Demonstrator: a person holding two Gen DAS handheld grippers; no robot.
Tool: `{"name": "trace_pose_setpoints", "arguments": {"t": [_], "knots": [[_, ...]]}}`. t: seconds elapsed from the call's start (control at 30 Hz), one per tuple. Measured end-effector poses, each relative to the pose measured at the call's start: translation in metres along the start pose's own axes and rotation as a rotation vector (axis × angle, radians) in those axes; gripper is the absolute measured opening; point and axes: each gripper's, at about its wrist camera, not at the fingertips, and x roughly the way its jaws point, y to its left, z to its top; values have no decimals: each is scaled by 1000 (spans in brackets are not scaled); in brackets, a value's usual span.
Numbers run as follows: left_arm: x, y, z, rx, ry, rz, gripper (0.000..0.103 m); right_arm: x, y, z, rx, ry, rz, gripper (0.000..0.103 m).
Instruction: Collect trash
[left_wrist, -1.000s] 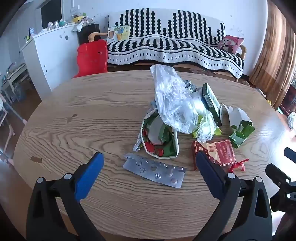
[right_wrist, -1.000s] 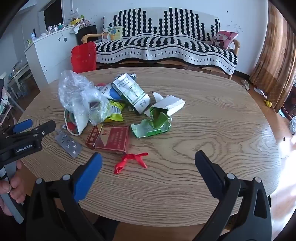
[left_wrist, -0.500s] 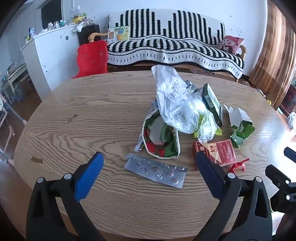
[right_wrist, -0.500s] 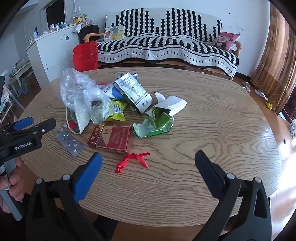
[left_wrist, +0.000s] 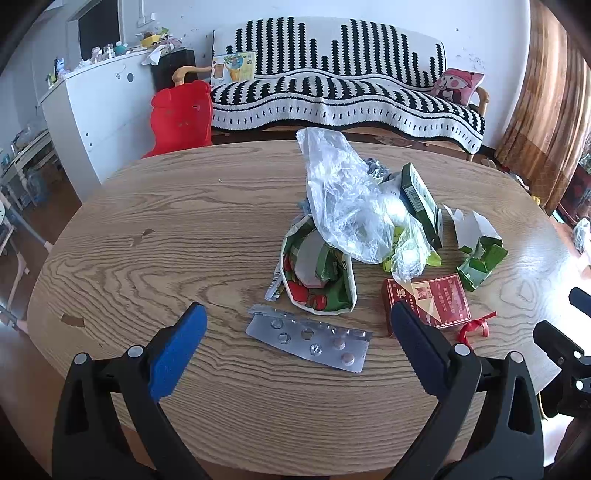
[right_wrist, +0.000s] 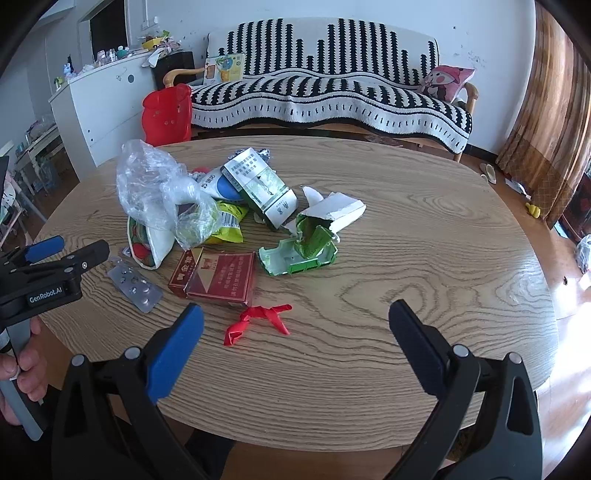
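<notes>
Trash lies in a heap on the oval wooden table. A silver pill blister sits nearest my left gripper, which hangs open just above it. Behind it are a green-and-red snack wrapper, a crumpled clear plastic bag, a red cigarette box, a green-and-white carton and a torn green box. A red balloon scrap lies in front of my open right gripper, near the red cigarette box and torn green box.
A black-and-white striped sofa stands behind the table, with a red plastic chair and a white cabinet at the left. A brown curtain hangs at the right. A hand holds the left gripper's handle.
Both grippers have crept slightly forward toward the trash; the pile sits a little lower and nearer in each view. Nothing was picked up.
</notes>
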Motion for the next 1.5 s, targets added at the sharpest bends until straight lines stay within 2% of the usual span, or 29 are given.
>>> {"name": "trace_pose_setpoints", "arguments": {"t": [1.5], "knots": [[1,-7,-4,3,8,-5,97,0,1,0,4,-3,0,97]]}}
